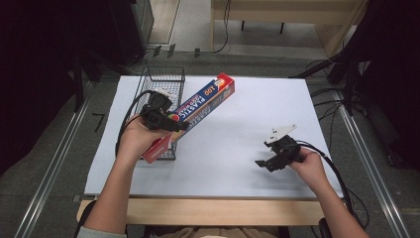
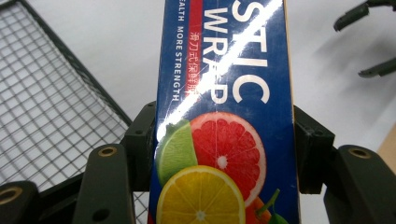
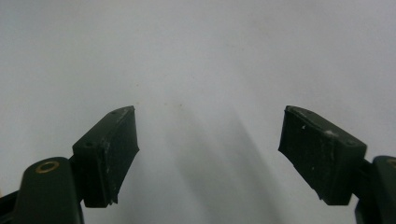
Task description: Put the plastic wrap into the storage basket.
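My left gripper (image 1: 171, 124) clamped across plastic wrap box (image 1: 198, 106), jaws pinching both long sides near its lower third. Box lifted, tilted over wire basket (image 1: 166, 74) at table's (image 1: 257, 114) left side. Long axis runs diagonal: near end low by my left hand, far red end pointing up-right, away from me. My right gripper (image 1: 267, 161) spread wide, holding nothing, well apart over bare table; left clearly nearer.

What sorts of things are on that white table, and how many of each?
Plastic wrap box: 1, held by the left gripper
Wire basket: 1
Handheld grippers: 2, left and right gripper
Total: 4
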A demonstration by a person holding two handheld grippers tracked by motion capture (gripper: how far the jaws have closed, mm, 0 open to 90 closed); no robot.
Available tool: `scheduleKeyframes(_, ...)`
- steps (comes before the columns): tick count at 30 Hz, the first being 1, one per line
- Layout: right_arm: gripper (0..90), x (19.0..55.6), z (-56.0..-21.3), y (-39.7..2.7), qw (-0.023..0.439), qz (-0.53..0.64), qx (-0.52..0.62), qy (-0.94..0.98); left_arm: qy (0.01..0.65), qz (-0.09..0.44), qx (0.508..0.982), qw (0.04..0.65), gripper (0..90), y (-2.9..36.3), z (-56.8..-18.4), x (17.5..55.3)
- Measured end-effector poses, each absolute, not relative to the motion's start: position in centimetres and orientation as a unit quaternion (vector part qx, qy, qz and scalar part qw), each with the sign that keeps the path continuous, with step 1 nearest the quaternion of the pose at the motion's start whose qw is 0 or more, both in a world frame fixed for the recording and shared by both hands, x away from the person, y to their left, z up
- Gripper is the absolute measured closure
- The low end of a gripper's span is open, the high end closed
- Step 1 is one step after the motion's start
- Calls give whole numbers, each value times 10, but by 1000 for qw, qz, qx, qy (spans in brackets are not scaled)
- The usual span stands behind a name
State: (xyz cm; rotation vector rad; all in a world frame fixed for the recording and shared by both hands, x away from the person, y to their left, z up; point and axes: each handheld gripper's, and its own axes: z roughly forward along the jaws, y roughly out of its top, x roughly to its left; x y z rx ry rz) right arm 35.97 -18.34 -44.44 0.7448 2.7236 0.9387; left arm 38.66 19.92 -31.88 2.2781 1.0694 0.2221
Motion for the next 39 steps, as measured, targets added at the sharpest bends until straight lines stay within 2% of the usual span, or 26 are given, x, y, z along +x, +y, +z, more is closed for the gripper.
scheduleKeyframes(12, 205, 358, -445, -183, 87, 315, 247, 912, 460, 111, 833, 287, 404, 209, -314, 400)
scheduleKeyframes(21, 206, 358, -445, -183, 87, 315, 243, 914, 504, 159, 807, 264, 404, 222, -313, 408)
scheduleKeyframes(33, 205, 357, -445, -182, 88, 313, 242, 914, 545, 154, 770, 295, 405, 240, -316, 417)
scheduleKeyframes(39, 205, 357, -446, -182, 86, 310, 242, 915, 572, 176, 754, 269, 405, 246, -319, 423)
